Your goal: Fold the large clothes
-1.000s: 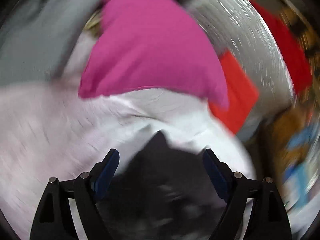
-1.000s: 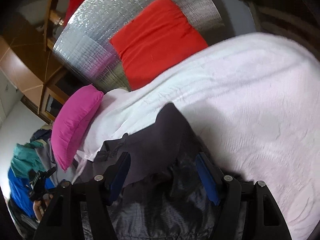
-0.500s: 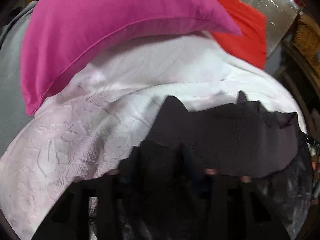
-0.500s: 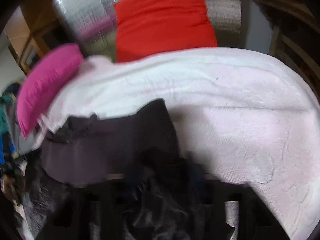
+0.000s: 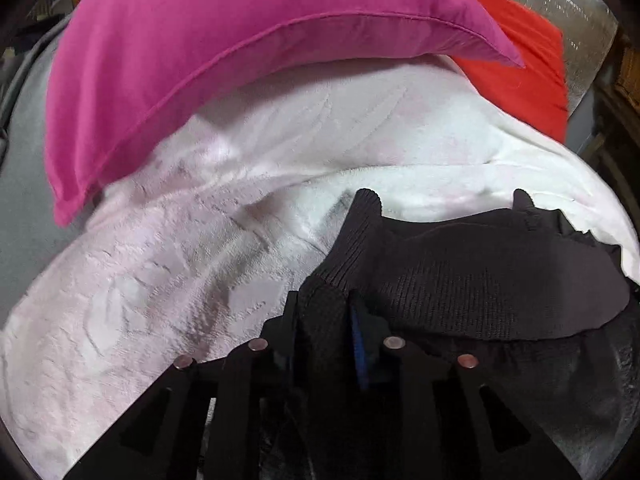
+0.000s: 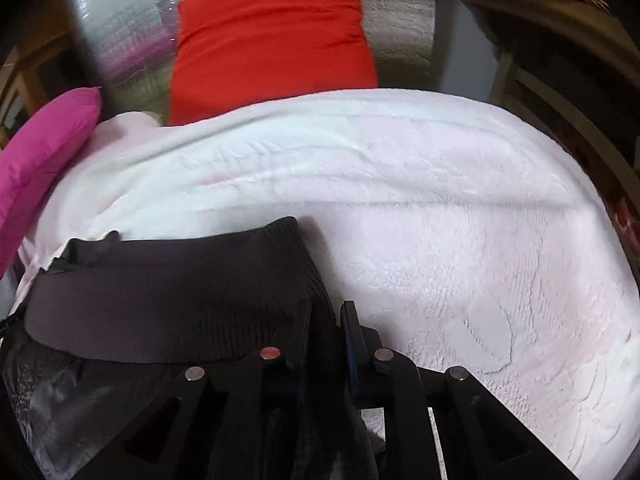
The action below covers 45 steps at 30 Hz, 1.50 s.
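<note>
A wide bed fills both views, covered by a pale pink-white plush blanket (image 6: 440, 208) with an embossed pattern. At its far end a red cushion (image 6: 272, 36) leans against a silvery quilted panel (image 6: 396, 12), and a magenta pillow (image 5: 224, 40) lies at the far left corner.

The garment you are folding, a dark jacket (image 5: 480, 280), lies at the near edge of the bed, between your two tools. Its ribbed knit band runs across the blanket from one tool to the other, and below it a shinier, thin shell fabric sags toward you.

Your left gripper (image 5: 326, 332) has just been closing and now pinches the left end of that ribbed band, with the cloth bunched between the blue pads. Your right gripper (image 6: 324, 332) has just been closing too, and it clamps the right end of the same band.

Expect the jacket to feel light and limp. The shell looks slick, so it will likely slide and balloon rather than crease sharply. The ribbed band is thicker, stretchy and less slippery, so it is the better place to hold; the two ends of the band look like sound holding points for keeping the edge taut while you lay it flat.

No brand, label or readable writing is visible on anything.
</note>
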Available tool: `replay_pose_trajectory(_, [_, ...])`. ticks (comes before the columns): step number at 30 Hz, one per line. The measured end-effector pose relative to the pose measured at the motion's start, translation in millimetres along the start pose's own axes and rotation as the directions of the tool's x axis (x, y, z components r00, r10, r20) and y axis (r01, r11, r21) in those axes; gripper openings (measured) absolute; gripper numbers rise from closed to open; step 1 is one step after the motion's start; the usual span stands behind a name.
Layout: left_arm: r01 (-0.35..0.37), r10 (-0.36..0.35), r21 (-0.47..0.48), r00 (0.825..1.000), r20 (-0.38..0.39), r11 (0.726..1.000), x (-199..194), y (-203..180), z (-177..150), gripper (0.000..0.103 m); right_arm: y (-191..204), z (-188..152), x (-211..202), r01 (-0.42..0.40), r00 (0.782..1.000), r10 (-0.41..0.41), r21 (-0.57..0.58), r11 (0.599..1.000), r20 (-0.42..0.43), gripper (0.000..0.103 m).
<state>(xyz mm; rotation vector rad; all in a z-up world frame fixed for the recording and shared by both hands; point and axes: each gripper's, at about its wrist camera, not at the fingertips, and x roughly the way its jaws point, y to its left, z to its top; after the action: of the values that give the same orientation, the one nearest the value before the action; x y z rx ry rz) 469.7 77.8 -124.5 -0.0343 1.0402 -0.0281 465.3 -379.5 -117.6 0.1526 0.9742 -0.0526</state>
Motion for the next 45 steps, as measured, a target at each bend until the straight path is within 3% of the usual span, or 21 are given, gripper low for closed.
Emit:
replay_pose_trajectory(4, [-0.009, 0.009, 0.001, 0.995, 0.101, 1.0, -32.5, -5.5, 2.7, 0.037, 2.8, 4.2, -18.8, -0.024, 0.999, 0.023, 0.008, 1.0, 0.022, 0.022])
replay_pose_trajectory(6, [-0.057, 0.057, -0.002, 0.982, 0.179, 0.998, -59.7, -9.0, -0.6, 0.04, 4.3, 4.6, -37.8, -0.01, 0.998, 0.009, 0.016, 1.0, 0.063, 0.053])
replay_pose_trajectory(7, [-0.086, 0.081, 0.01, 0.971, 0.226, 0.996, -75.5, -12.7, -3.6, 0.046, 5.4, 3.5, -48.2, -0.011, 0.996, 0.01, 0.016, 1.0, 0.083, 0.072])
replay_pose_trajectory(9, [-0.096, 0.083, 0.034, 0.957, 0.28, 0.995, -100.3, -21.2, -12.6, 0.053, 14.0, -2.0, -75.3, -0.03, 0.99, 0.031, -0.012, 0.999, 0.138, 0.072])
replay_pose_trajectory(11, [-0.069, 0.043, 0.076, 0.954, 0.296, 0.995, -117.7, -34.8, -26.6, 0.054, 27.9, -8.0, -90.5, -0.055, 0.988, 0.062, -0.053, 0.997, 0.145, 0.072])
replay_pose_trajectory(14, [-0.011, -0.04, 0.192, 0.965, 0.261, 0.981, -126.5, -71.7, -58.4, 0.056, 60.7, -27.3, -104.9, -0.078, 0.987, 0.099, -0.159, 0.984, 0.129, 0.072])
replay_pose_trajectory(17, [-0.006, -0.056, 0.284, 0.976, 0.209, 0.959, -110.9, -103.4, -84.2, 0.056, 86.5, -44.1, -107.0, -0.106, 0.985, 0.134, -0.226, 0.968, 0.113, 0.072])
replay_pose_trajectory(19, [-0.052, -0.005, 0.318, 0.985, 0.174, 0.947, -91.2, -120.7, -93.0, 0.056, 108.9, -57.2, -98.2, -0.049, 0.993, 0.08, -0.311, 0.949, 0.087, 0.071])
replay_pose_trajectory(20, [-0.069, 0.03, 0.323, 0.992, 0.124, 0.944, -74.3, -123.7, -94.2, 0.056, 119.0, -62.7, -83.1, 0.019, 0.998, 0.004, -0.359, 0.933, 0.064, 0.071])
replay_pose_trajectory(23, [-0.048, 0.033, 0.24, 0.997, 0.065, 0.97, -56.3, -111.1, -85.6, 0.059, 117.6, -61.8, -43.4, 0.056, 0.997, -0.071, -0.344, 0.937, -0.032, 0.072])
replay_pose_trajectory(26, [-0.047, 0.042, 0.218, 0.999, 0.027, 0.975, -51.7, -105.7, -79.2, 0.059, 110.9, -52.7, -33.8, 0.094, 0.993, -0.11, -0.301, 0.949, -0.036, 0.075])
replay_pose_trajectory(29, [-0.044, 0.039, 0.201, 0.999, 0.025, 0.979, -61.8, -101.8, -76.2, 0.058, 100.6, -52.3, -47.0, 0.085, 0.996, -0.093, -0.243, 0.966, -0.018, 0.075])
replay_pose_trajectory(31, [-0.008, -0.01, 0.198, 0.996, 0.09, 0.98, -82.8, -94.8, -76.8, 0.058, 92.8, -53.8, -63.8, 0.044, 0.999, -0.045, -0.218, 0.975, 0.003, 0.075])
replay_pose_trajectory(33, [-0.037, 0.001, 0.209, 0.985, 0.173, 0.977, -102.3, -83.0, -74.4, 0.059, 75.8, -52.4, -83.0, 0.014, 1.0, -0.008, -0.195, 0.981, 0.03, 0.076])
replay_pose_trajectory(35, [-0.046, 0.005, 0.207, 0.981, 0.194, 0.977, -107.4, -62.9, -63.6, 0.063, 52.9, -43.5, -92.1, -0.034, 0.998, 0.04, -0.149, 0.988, 0.038, 0.076])
replay_pose_trajectory(39, [-0.011, -0.002, 0.13, 0.995, 0.098, 0.991, -78.4, -13.3, -26.8, 0.064, 8.0, -12.5, -84.3, -0.053, 0.998, 0.055, -0.048, 0.997, 0.04, 0.076])
replay_pose_trajectory(42, [0.03, -0.035, 0.097, 0.998, 0.045, 0.995, -50.5, 8.9, -1.3, 0.064, 4.4, 4.4, -62.6, -0.124, 0.992, 0.123, -0.054, 0.991, -0.012, 0.075])
replay_pose_trajectory(45, [0.042, -0.043, 0.114, 0.999, 0.007, 0.993, -34.3, 5.8, 9.5, 0.064, 15.5, 20.9, -31.8, -0.1, 0.994, 0.095, -0.107, 0.989, -0.054, 0.075])
